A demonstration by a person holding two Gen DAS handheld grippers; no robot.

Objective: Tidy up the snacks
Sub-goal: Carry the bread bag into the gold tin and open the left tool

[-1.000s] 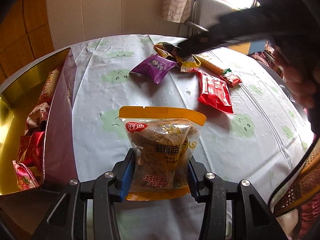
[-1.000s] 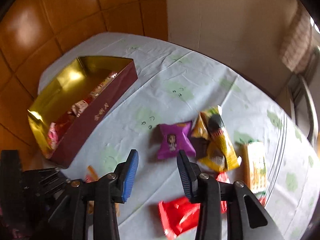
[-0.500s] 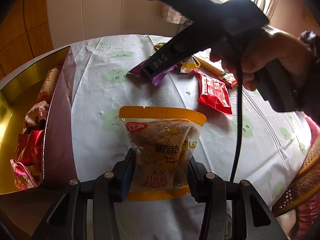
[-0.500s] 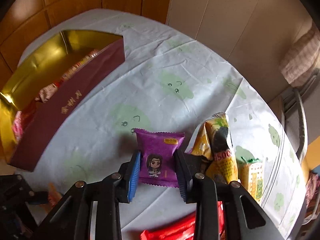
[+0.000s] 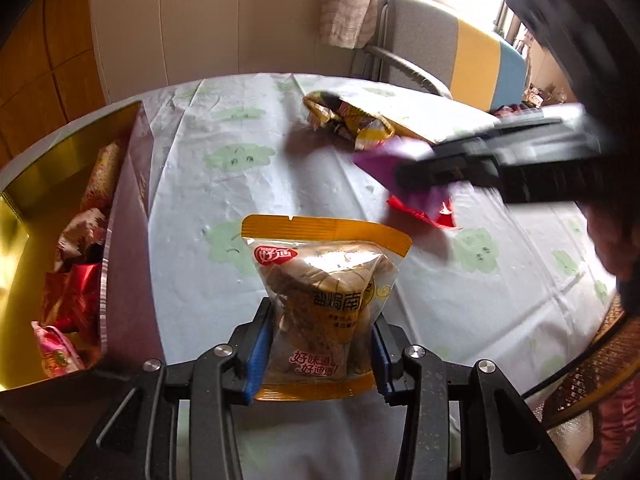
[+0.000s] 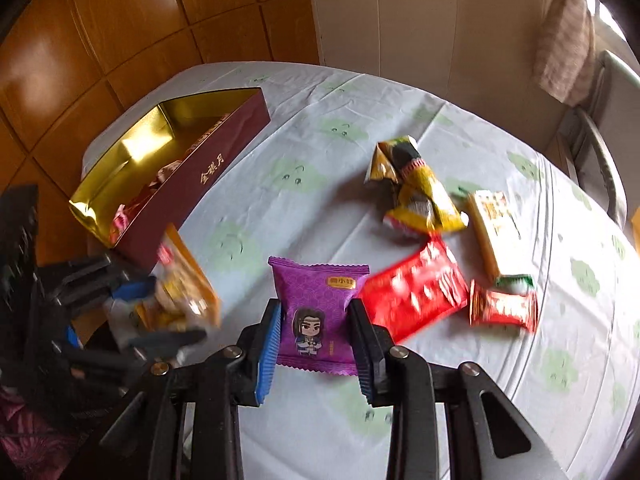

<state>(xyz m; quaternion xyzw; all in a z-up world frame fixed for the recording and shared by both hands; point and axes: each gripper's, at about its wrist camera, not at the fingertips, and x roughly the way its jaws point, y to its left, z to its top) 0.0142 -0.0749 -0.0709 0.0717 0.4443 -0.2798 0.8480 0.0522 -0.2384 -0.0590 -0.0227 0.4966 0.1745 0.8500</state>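
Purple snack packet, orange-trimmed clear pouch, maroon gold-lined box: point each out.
Purple snack packet (image 6: 316, 312), right wrist view, printed front.
Orange-trimmed clear pouch (image 5: 324, 296), left wrist view, clear middle.
Maroon gold-lined box (image 6: 208, 170), right wrist view, lettered side wall.

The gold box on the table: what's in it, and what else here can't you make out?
- Gold box, left view: the picture's edge cuts it off; the wrappers inside are too glary to read.
- Gold box, right view: its maroon wall hides most of the contents.
- Purple packet, left view: motion-blurred, partly behind the right tongs.
- Orange-topped pouch, right view: blurred in the left tongs.
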